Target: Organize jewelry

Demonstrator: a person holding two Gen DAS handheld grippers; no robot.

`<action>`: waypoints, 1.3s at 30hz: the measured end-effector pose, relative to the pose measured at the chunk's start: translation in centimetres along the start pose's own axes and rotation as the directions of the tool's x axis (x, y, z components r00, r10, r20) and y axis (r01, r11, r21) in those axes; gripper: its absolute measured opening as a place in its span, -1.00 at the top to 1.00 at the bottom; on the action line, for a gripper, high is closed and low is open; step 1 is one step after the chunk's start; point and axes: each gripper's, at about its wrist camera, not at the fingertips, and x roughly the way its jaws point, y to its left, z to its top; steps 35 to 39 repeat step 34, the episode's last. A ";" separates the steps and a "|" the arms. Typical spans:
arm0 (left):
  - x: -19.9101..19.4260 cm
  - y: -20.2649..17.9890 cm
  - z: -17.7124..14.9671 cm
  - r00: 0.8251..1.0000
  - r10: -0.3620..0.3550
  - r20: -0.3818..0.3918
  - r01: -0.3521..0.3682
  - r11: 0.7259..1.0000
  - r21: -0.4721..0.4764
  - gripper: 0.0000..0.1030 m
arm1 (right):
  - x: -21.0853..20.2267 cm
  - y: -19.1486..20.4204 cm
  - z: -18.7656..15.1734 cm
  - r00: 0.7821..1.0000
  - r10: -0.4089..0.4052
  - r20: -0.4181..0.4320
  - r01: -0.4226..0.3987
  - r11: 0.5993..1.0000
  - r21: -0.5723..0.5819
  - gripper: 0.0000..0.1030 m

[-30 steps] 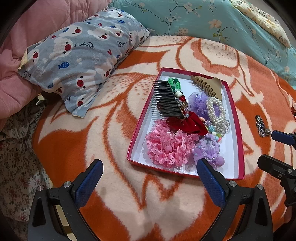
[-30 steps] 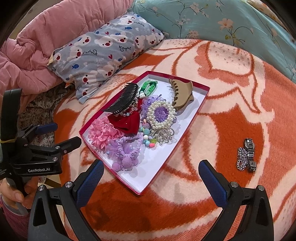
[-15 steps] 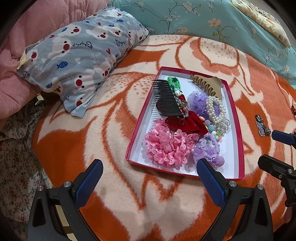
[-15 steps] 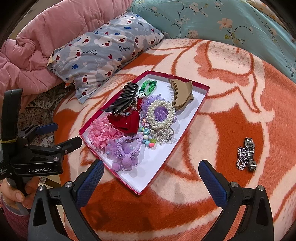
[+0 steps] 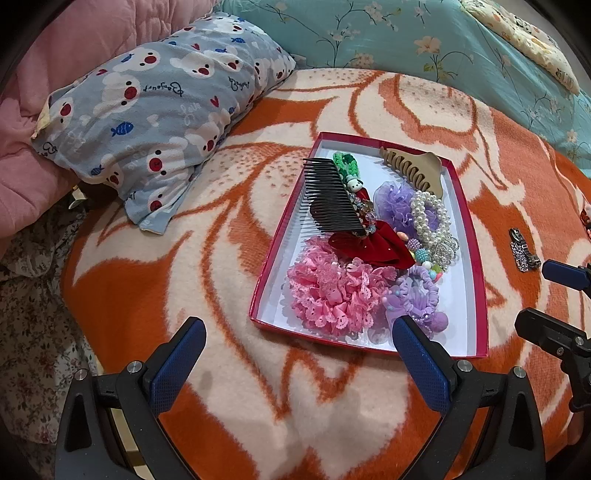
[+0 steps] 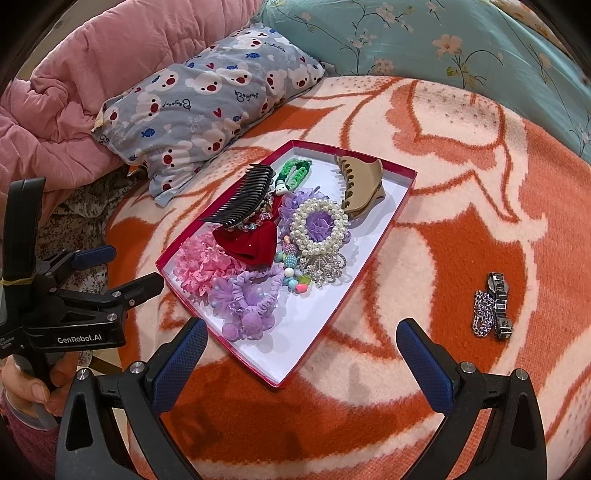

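Note:
A red-rimmed white box (image 5: 476,258) (image 6: 369,280) lies on the orange blanket. It holds a black comb (image 5: 328,199) (image 6: 240,199), a tan claw clip (image 5: 413,170) (image 6: 362,184), a pearl bracelet (image 5: 430,214) (image 6: 317,229), a red bow (image 6: 251,240), pink (image 5: 332,291) and purple (image 6: 243,299) scrunchies. A metal watch and chain (image 6: 493,306) (image 5: 521,251) lie on the blanket right of the box. My left gripper (image 5: 299,347) is open and empty, before the box. My right gripper (image 6: 301,349) is open and empty, above the box's near corner.
A grey bear-print pillow (image 5: 155,107) (image 6: 207,96) lies left of the box, with a pink quilt (image 6: 92,66) behind it. A teal floral cover (image 5: 388,33) runs along the back. The bed edge drops off at the left, over floral fabric (image 5: 29,295).
Both views have shifted very slightly. Nothing was taken hold of or moved in the box. Both grippers stay open.

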 end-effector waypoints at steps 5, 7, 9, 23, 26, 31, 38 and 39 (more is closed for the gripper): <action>0.2 0.0 0.1 1.000 -0.001 -0.003 0.001 1.000 0.001 -0.99 | 0.2 -0.1 -0.2 1.000 0.000 0.000 0.000 1.000 0.010 -1.00; 0.2 0.0 0.1 1.000 -0.002 -0.002 0.002 1.000 0.001 -0.99 | 0.2 -0.1 -0.1 1.000 -0.001 0.001 0.001 1.000 0.008 -1.00; 0.2 0.0 0.1 1.000 -0.001 -0.002 0.001 1.000 0.002 -0.99 | 0.3 -0.1 -0.2 1.000 0.000 0.000 0.000 1.000 0.008 -1.00; 0.3 -0.3 0.4 1.000 -0.003 0.008 0.003 1.000 0.019 -0.99 | 0.4 -0.3 -0.2 1.000 0.001 0.003 -0.001 1.000 0.024 -1.00; 0.3 -0.4 0.3 1.000 0.000 0.016 -0.001 1.000 0.029 -0.99 | 0.4 -0.4 -0.2 1.000 0.006 0.004 -0.006 0.999 0.036 -1.00; 0.4 -0.4 0.4 1.000 -0.002 0.017 0.001 1.000 0.031 -0.99 | 0.5 -0.5 -0.3 1.000 0.003 0.008 -0.004 0.999 0.054 -1.00; 0.3 -0.5 0.4 1.000 -0.014 0.017 0.013 0.999 0.030 -0.99 | 0.6 -0.9 -0.4 1.000 0.007 0.017 -0.009 0.997 0.082 -1.00; 0.3 -0.5 0.4 1.000 -0.014 0.017 0.013 0.999 0.030 -0.99 | 0.6 -0.9 -0.4 1.000 0.007 0.017 -0.009 0.997 0.082 -1.00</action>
